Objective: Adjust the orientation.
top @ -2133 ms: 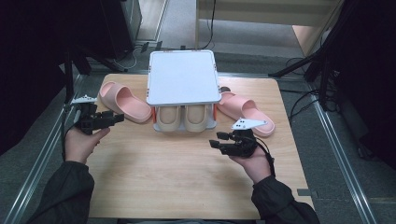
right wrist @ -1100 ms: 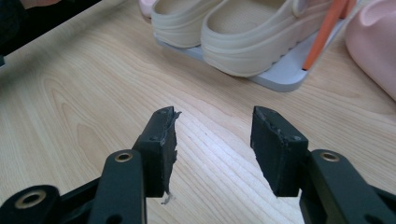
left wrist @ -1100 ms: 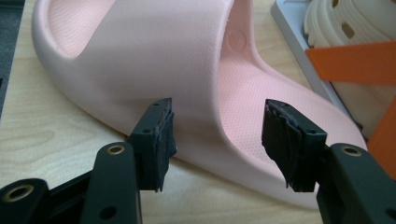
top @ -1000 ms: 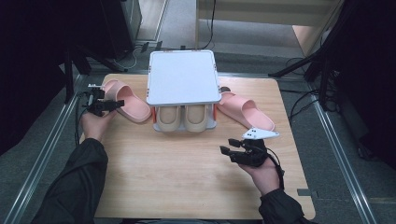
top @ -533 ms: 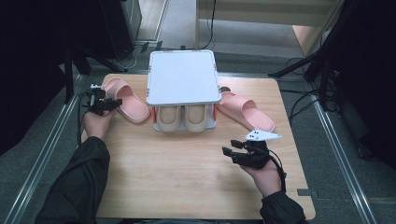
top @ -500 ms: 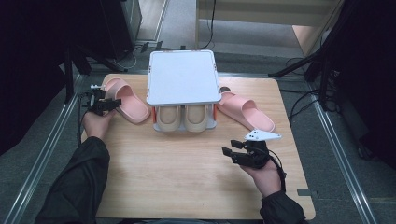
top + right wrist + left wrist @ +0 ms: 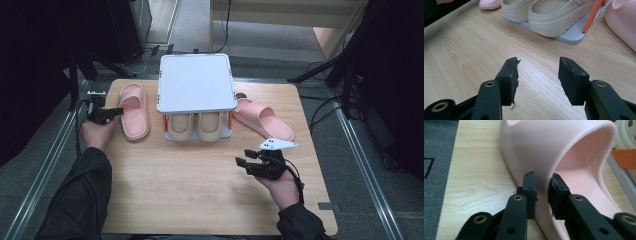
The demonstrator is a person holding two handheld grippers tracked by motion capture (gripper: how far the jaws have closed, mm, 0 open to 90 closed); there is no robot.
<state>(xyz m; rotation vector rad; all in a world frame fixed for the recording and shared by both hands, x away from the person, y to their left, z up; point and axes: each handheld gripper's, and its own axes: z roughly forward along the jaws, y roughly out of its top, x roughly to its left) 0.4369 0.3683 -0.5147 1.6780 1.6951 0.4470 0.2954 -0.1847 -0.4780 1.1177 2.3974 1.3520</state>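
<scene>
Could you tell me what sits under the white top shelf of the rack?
Under the white top shelf, a pair of beige clogs sits; their heel ends show, their fronts are covered.

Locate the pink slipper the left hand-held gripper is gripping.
In the high view the pink slipper lies at the table's left, just left of the white shoe rack; the left hand-held gripper has just closed on its outer side wall.

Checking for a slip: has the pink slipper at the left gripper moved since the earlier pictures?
No. The pink slipper lies beside the white rack as before; the left gripper has just closed on its side wall.
</scene>
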